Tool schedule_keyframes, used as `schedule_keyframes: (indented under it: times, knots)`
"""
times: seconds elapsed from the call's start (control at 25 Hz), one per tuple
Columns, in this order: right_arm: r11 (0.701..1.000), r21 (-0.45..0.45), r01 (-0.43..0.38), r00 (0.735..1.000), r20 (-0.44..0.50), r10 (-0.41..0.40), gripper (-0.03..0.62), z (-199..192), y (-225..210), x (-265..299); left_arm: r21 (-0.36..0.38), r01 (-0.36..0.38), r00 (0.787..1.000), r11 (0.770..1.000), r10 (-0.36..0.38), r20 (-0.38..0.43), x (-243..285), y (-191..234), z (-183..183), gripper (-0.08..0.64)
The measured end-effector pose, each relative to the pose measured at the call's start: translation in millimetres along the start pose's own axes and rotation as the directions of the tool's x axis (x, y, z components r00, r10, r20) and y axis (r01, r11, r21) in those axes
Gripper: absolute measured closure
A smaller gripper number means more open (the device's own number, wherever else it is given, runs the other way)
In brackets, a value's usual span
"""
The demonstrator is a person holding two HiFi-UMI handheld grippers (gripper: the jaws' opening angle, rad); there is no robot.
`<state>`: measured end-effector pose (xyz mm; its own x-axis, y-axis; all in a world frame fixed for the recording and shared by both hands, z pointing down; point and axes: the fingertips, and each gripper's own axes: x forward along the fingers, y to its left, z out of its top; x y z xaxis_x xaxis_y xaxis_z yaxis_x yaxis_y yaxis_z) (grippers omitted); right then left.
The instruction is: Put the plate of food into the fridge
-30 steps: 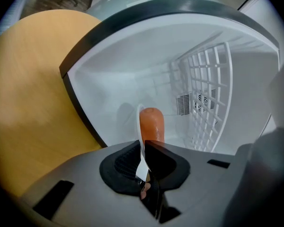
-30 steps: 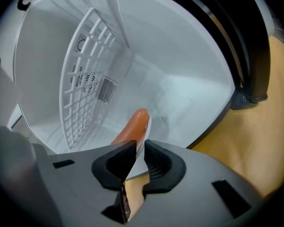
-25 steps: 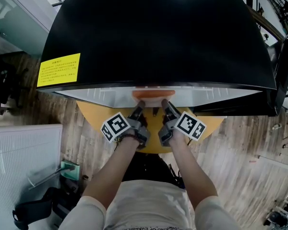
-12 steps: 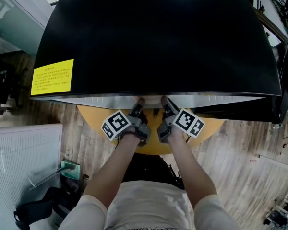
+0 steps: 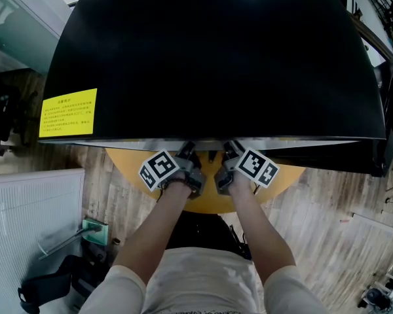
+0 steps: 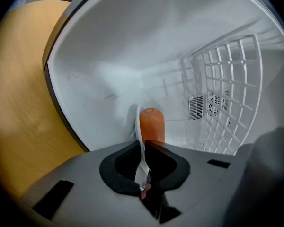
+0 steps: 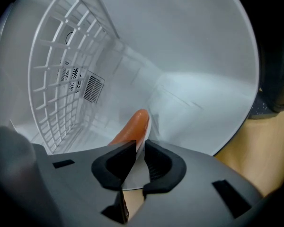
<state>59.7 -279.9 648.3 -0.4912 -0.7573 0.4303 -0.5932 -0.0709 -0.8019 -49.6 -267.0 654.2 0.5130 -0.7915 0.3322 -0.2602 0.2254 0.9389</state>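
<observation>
The black fridge point(image 5: 216, 57) stands open towards me, with its white inside point(image 6: 109, 56) showing in both gripper views. A white plate point(image 6: 140, 126), seen edge-on, carries an orange piece of food point(image 6: 151, 123) and reaches into the fridge's cavity. My left gripper point(image 6: 143, 148) is shut on the plate's left rim. My right gripper point(image 7: 140, 148) is shut on the plate point(image 7: 132, 176) at its right rim, beside the orange food point(image 7: 132, 126). In the head view both grippers, left point(image 5: 187, 150) and right point(image 5: 229, 149), have their tips under the fridge's top edge, which hides the plate.
A white wire rack point(image 6: 227, 89) point(image 7: 61, 70) and a vent line the fridge's back. A round wooden table point(image 5: 128, 162) lies under the fridge's front. The dark open door point(image 5: 388, 110) stands at the right. A yellow label point(image 5: 67, 112) sits on the fridge top. A white panel point(image 5: 26, 227) stands on the floor at the left.
Both grippers have moved forward with the plate. Its orange food, visible below the fridge's edge a second ago, is now hidden under the fridge top in the head view.
</observation>
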Motion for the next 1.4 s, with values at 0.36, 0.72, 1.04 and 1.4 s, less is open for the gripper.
schedule_keyframes:
  times: [0.36, 0.72, 1.04, 1.4]
  knots:
    - [0.996, -0.083, 0.028, 1.0, -0.006, -0.028, 0.52, 1, 2, 3, 0.049, -0.03, 0.999, 0.998, 0.031, -0.013, 3, 2, 0, 0.515]
    - [0.981, -0.174, 0.086, 0.996, -0.002, -0.087, 0.509, 3, 2, 3, 0.086, -0.06, 0.997, 0.995, 0.063, -0.036, 5, -1, -2, 0.492]
    - [0.929, -0.33, 0.168, 0.985, 0.019, -0.172, 0.474, 6, 1, 2, 0.131, -0.052, 0.996, 0.99, 0.061, -0.066, 5, -6, -5, 0.437]
    - [0.924, -0.335, 0.182, 0.983, 0.031, -0.182, 0.471, 7, -3, -4, 0.136, -0.031, 0.995, 0.99, 0.043, -0.088, -1, -12, -7, 0.367]
